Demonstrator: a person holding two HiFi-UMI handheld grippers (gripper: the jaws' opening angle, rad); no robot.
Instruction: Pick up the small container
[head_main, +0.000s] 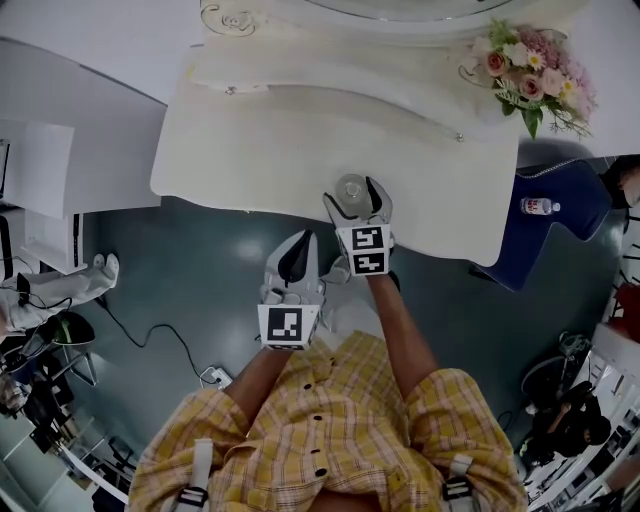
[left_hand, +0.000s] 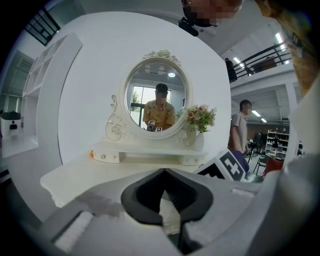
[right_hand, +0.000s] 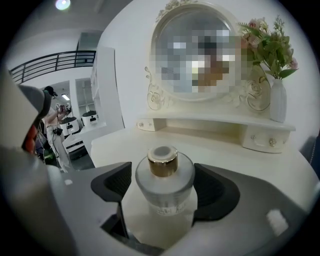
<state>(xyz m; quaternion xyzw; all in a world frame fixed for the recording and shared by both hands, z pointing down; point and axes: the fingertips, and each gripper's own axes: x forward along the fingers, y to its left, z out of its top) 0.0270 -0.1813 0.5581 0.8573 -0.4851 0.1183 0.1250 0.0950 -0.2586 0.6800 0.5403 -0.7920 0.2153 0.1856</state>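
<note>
The small container (head_main: 352, 190) is a frosted round bottle with a gold collar (right_hand: 163, 161), standing upright near the front edge of the white dressing table (head_main: 280, 150). My right gripper (head_main: 353, 197) stands open around it, one black pad on each side of the bottle (right_hand: 165, 182), and I see no firm press from either pad. My left gripper (head_main: 297, 258) hangs below the table's front edge, over the floor, apart from the bottle. In the left gripper view its fingertips (left_hand: 164, 172) meet with nothing between them.
An oval mirror (left_hand: 155, 97) on a low drawer shelf (right_hand: 260, 135) stands at the back of the table, with a vase of flowers (head_main: 530, 70) at the right. A blue chair (head_main: 565, 205) with a bottle on it is at the right. A cable and power strip (head_main: 215, 377) lie on the floor.
</note>
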